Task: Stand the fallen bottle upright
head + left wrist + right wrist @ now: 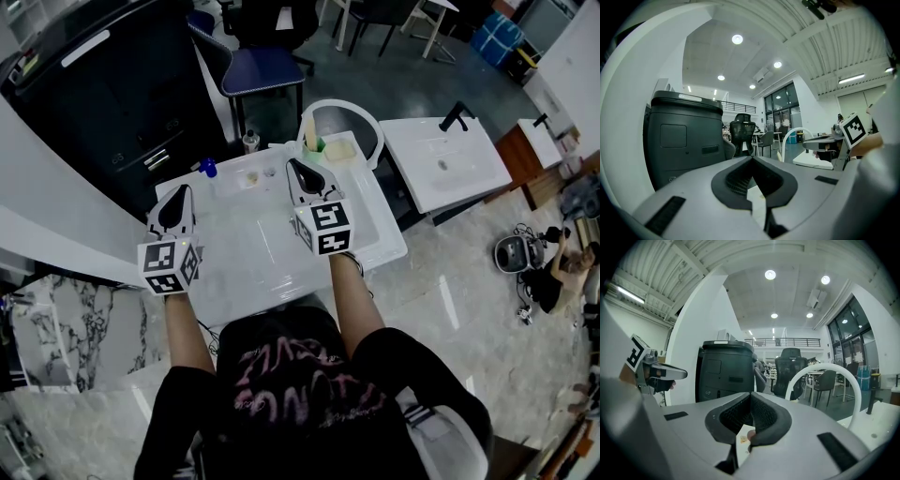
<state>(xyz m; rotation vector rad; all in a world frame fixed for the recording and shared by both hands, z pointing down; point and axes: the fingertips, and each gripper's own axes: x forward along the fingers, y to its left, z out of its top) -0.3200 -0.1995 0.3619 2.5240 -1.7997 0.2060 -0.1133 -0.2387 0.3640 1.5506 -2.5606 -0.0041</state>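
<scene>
left claw and right claw level

Left gripper: jaws together, empty, roughly level, above white basin's left edge. Right gripper: jaws together, empty, above basin's far middle. Both forearms extended forward.

White basin top, blue-capped bottle, yellow sponge

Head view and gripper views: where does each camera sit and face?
Head view: on the head, steeply down on the white basin, forearms, left hand-held gripper and right hand-held gripper.
Left gripper view: rides the left one, about level, toward the dark cabinet; own shut jaws below.
Right gripper view: likewise; own shut jaws below.
Shared: dark cabinet, office chair.
</scene>
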